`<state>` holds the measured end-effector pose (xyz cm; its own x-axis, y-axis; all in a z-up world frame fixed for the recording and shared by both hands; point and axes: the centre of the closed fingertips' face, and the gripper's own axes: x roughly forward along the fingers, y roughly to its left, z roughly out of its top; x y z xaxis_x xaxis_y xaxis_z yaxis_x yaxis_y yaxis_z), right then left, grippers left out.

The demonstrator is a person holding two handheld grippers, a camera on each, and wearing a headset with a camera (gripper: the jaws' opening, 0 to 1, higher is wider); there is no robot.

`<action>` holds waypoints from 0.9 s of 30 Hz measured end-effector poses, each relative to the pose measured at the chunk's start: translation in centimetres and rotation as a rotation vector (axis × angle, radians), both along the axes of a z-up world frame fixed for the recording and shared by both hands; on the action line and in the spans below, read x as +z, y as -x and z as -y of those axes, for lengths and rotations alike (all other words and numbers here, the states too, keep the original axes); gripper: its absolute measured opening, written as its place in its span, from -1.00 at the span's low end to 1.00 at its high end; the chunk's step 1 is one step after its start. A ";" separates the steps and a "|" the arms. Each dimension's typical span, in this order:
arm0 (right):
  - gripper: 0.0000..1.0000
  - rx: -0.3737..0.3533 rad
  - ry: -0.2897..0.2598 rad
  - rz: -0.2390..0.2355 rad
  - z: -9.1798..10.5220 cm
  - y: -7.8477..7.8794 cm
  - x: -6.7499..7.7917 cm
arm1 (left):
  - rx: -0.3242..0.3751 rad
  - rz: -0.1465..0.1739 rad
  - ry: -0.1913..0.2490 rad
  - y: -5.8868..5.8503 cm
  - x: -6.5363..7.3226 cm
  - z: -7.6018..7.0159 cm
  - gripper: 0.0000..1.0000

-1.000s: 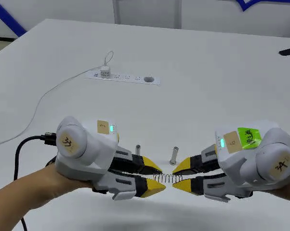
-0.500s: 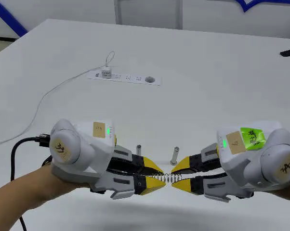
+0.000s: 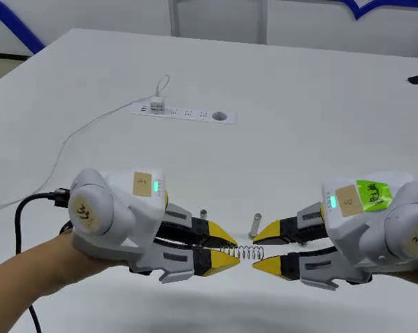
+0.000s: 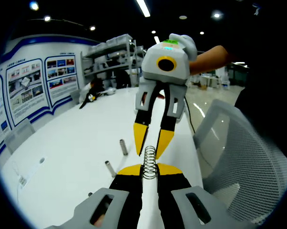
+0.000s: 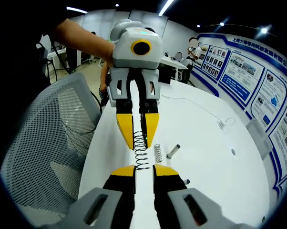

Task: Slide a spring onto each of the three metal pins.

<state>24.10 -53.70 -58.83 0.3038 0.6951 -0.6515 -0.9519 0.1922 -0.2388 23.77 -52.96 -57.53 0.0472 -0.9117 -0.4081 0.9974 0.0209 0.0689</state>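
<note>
A broad white table [image 3: 320, 139] runs away towards pale walls trimmed in blue. A white power strip [image 3: 185, 112] lies flat out in the middle of it, with a thin cable curling off its end. A grey mesh chair [image 5: 53, 138] sits off the table edge, on the side away from the strip. Poster panels [image 4: 38, 81] line the wall beyond the strip, under ceiling lights.

On the near side of the strip and well apart from it, the left gripper [image 3: 231, 250] is clamped on a spring [image 3: 238, 251] that sticks out level from its yellow tips. The right gripper [image 3: 255, 252] faces it with its jaws parted, and the spring's free end is at their mouth. Two metal pins [image 3: 203, 214] stand upright between the strip and the grippers. A second spring [image 5: 158, 152] lies just beside one pin.
</note>
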 end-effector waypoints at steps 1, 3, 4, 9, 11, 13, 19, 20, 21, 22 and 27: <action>-0.72 -0.007 -0.012 -0.024 0.0 0.2 0.0 | 0.001 -0.001 0.005 0.0 0.1 -0.1 -0.82; -0.72 -0.008 -0.018 -0.019 -0.1 0.2 0.1 | -0.001 -0.008 0.011 0.1 0.2 -0.1 -0.82; -0.72 -0.007 -0.021 -0.021 -0.2 0.2 0.2 | -0.001 -0.007 0.012 0.2 0.2 -0.1 -0.81; -0.78 0.013 -0.063 -0.051 -0.4 0.8 0.6 | -0.009 -0.009 0.013 0.5 0.4 -0.2 -0.81; -0.78 0.008 -0.077 -0.052 -0.5 0.8 0.9 | -0.008 -0.001 0.011 0.5 0.5 -0.3 -0.81; -0.79 0.005 -0.089 -0.059 -0.6 0.8 1.2 | -0.004 0.001 0.008 0.5 0.5 -0.3 -0.81; -0.79 0.022 -0.186 -0.051 -1.6 1.0 3.4 | 0.004 0.033 -0.025 0.4 0.1 -0.4 -0.81; -0.79 0.026 -0.191 -0.047 -1.8 1.1 3.6 | 0.007 0.033 -0.026 0.3 0.1 -0.5 -0.81; -0.79 0.029 -0.184 -0.046 -1.9 1.1 3.6 | 0.011 0.033 -0.025 0.2 0.1 -0.4 -0.81; -0.79 0.031 -0.183 -0.042 -2.0 1.1 3.7 | 0.013 0.030 -0.026 0.2 0.1 -0.4 -0.81; -0.79 0.027 -0.209 -0.042 -2.3 1.0 4.3 | 0.020 0.032 -0.016 0.1 0.5 -0.5 -0.81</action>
<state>23.13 -51.45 -54.53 0.2588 0.8241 -0.5038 -0.9656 0.2076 -0.1563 23.71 -52.48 -57.01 0.0784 -0.9038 -0.4208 0.9941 0.0390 0.1014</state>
